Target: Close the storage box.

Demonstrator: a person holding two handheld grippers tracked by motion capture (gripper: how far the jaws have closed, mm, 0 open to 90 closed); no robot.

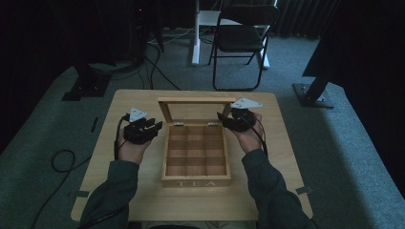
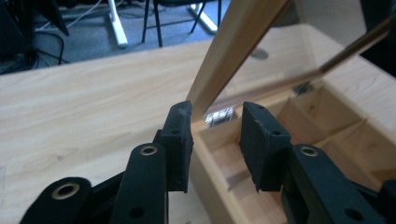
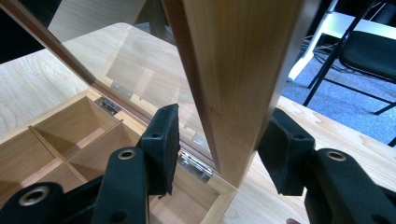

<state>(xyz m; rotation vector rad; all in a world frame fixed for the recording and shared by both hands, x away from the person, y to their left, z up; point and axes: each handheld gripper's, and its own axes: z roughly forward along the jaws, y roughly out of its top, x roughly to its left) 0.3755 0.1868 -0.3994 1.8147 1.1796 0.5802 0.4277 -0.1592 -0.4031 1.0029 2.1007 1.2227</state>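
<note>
A wooden tea box (image 1: 196, 181) marked TEA stands in the middle of the table, its several compartments bare. Its glass-paned lid (image 1: 193, 100) stands upright at the back. My left gripper (image 1: 155, 126) is open beside the box's left rear corner. In the left gripper view its jaws (image 2: 215, 109) straddle the box's left wall (image 2: 205, 168) just before the lid's edge (image 2: 233, 51). My right gripper (image 1: 221, 117) is open at the right rear corner. The lid's side frame (image 3: 243, 70) stands between the right gripper's (image 3: 224, 114) jaws, with a gap on the inner side.
The light wooden table (image 1: 267, 191) has bare room in front of the box and on both sides. A black folding chair (image 1: 241, 38) stands on the carpet beyond. Stand bases (image 1: 86, 88) (image 1: 313, 95) flank the far corners. A cable (image 1: 62, 160) lies on the floor at left.
</note>
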